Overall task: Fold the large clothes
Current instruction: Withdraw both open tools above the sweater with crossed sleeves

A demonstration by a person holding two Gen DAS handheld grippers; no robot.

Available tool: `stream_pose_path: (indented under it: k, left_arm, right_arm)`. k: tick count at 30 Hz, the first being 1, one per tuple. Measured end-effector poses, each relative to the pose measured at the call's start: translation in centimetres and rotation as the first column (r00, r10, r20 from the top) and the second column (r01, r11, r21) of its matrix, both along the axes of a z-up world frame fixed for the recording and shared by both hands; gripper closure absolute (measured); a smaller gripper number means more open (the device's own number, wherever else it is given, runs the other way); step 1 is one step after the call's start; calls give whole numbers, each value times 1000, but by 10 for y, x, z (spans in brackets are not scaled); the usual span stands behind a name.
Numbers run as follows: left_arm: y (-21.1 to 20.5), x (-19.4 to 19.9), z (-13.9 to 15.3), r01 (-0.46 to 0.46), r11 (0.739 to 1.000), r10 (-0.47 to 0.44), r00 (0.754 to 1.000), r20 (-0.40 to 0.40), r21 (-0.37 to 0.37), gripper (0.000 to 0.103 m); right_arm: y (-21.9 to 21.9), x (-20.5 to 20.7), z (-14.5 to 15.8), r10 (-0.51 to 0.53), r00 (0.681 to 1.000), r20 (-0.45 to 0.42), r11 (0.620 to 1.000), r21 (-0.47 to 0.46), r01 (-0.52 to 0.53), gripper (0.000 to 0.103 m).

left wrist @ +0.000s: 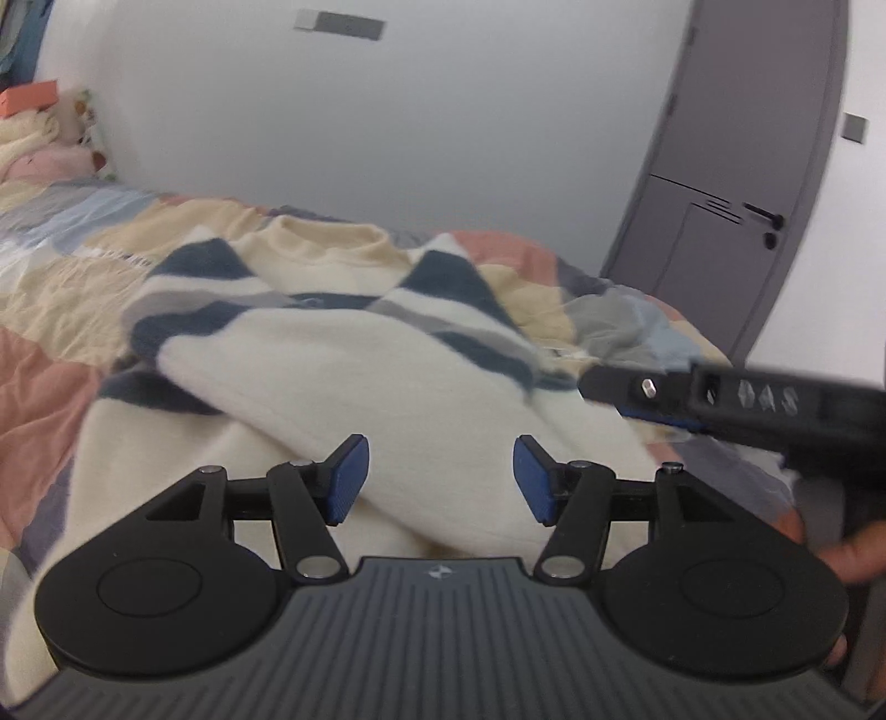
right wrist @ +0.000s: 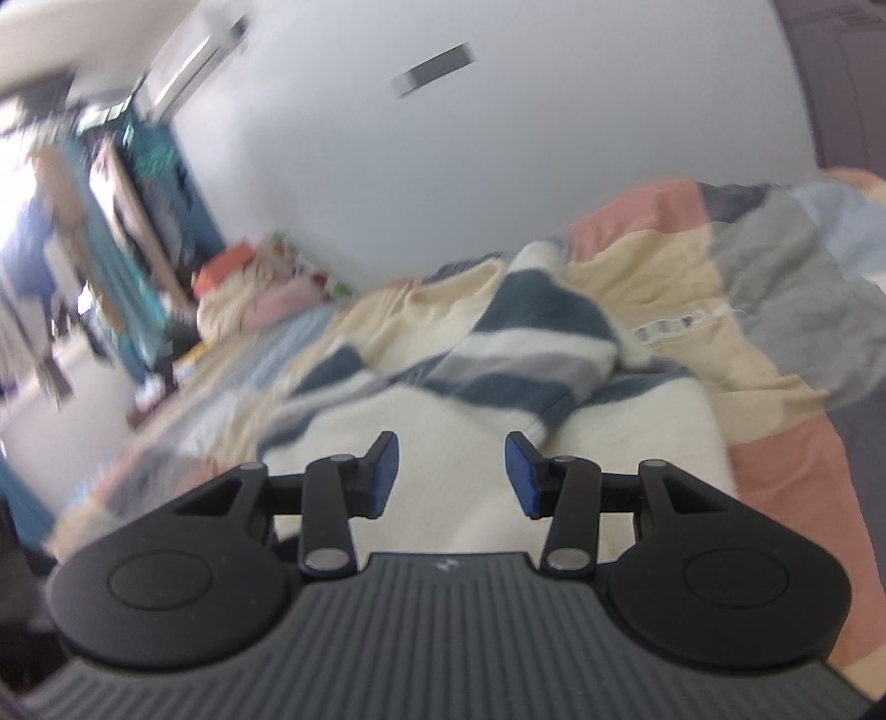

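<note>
Nearest the lens in the left wrist view, the left gripper [left wrist: 441, 479] was seen with its blue pads standing well apart and nothing pinched between them; cream knit lay below the gap. Beyond it, the room was bounded by a pale wall [left wrist: 387, 122], on which a small grey plate [left wrist: 340, 23] was mounted high up. A grey door [left wrist: 736, 166] with a dark handle was set at the right of that wall. Most of the lower scene was filled by the bed, covered by a patchwork quilt [left wrist: 50, 288] of peach, cream, grey and light-blue blocks, rumpled toward the far right corner. A heap of pale bedding [left wrist: 33, 144] was piled at the far left end of the bed, an orange box [left wrist: 30, 97] resting upon it. The sweater [left wrist: 332, 354], cream with navy and grey stripes, was spread across the middle of the quilt, its collar toward the wall, both striped sleeves folded in over the body. At the sweater's right edge the right gripper [left wrist: 620, 401] was seen from the side. In the right wrist view the right gripper [right wrist: 451, 476] was shown partly open, nothing clamped, above the cream hem. A blurred fingertip [left wrist: 853, 559] was visible beside the left gripper's housing.
</note>
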State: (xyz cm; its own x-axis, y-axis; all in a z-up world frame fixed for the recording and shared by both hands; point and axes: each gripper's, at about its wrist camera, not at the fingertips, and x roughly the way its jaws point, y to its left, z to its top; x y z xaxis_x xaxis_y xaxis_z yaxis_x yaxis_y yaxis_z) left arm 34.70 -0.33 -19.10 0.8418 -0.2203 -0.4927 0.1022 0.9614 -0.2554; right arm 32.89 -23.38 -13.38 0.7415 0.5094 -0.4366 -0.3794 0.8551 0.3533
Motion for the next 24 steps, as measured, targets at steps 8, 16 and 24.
stream_pose_path:
  k: [8, 16, 24]
  left_arm:
    - [48, 35, -20, -96, 995, 98, 990, -99, 19, 39]
    - [82, 57, -47, -122, 992, 121, 966, -227, 9, 39]
    - [85, 57, -49, -127, 992, 125, 964, -235, 5, 38]
  right_arm:
    - [31, 20, -26, 13, 999, -51, 991, -129, -20, 56]
    - [65, 33, -43, 17, 999, -28, 977, -211, -23, 57]
    - [73, 41, -62, 16, 998, -58, 959, -280, -32, 56]
